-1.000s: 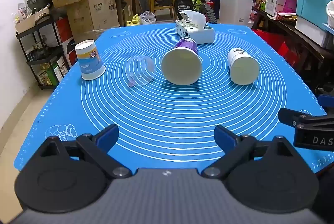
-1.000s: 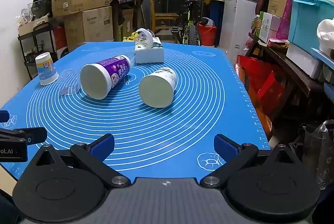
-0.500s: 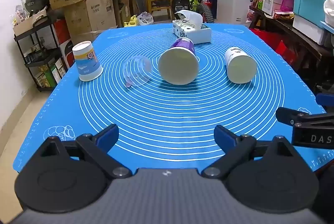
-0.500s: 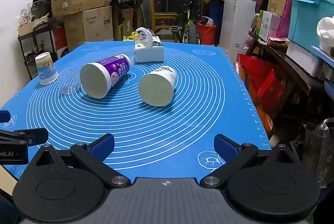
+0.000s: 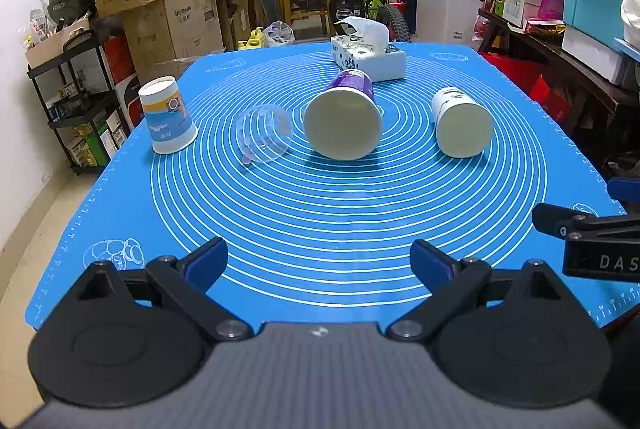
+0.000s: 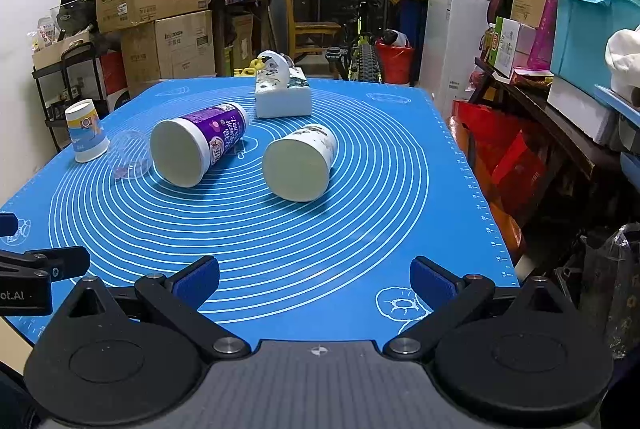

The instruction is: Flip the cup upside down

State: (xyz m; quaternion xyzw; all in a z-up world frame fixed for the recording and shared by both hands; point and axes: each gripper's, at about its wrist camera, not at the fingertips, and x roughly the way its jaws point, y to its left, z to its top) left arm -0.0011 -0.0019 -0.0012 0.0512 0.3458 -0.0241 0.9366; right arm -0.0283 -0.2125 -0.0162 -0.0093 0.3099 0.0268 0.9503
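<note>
Blue ringed silicone mat [image 5: 320, 229] holds purple paper cup [image 5: 344, 123], white paper cup [image 5: 460, 123] and clear plastic cup [image 5: 262, 139], all on their sides w/ mouths toward cams. Orange-blue paper cup [image 5: 168, 115] is already inverted. Left gripper [image 5: 318, 263] and right gripper [image 6: 316, 279] both spread wide, empty, well short; risk: a sideways nudge rolls a cup away, or a hard pinch crushes it.

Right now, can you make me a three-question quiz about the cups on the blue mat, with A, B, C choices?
1. Where is the tissue box?
A. behind the purple cup
B. at the mat's near edge
C. inside a cup

2. How many cups are on the mat?
A. two
B. four
C. six

3. How does the blue-and-orange cup stand?
A. on its side
B. upside down
C. held in the jaws

Answers:
1 A: the box sits farther back, just past the purple cup.
2 B: blue-and-orange, clear cup, purple, white cup.
3 B: its wide rim is down on the mat. The left gripper and right gripper are open and empty.
</note>
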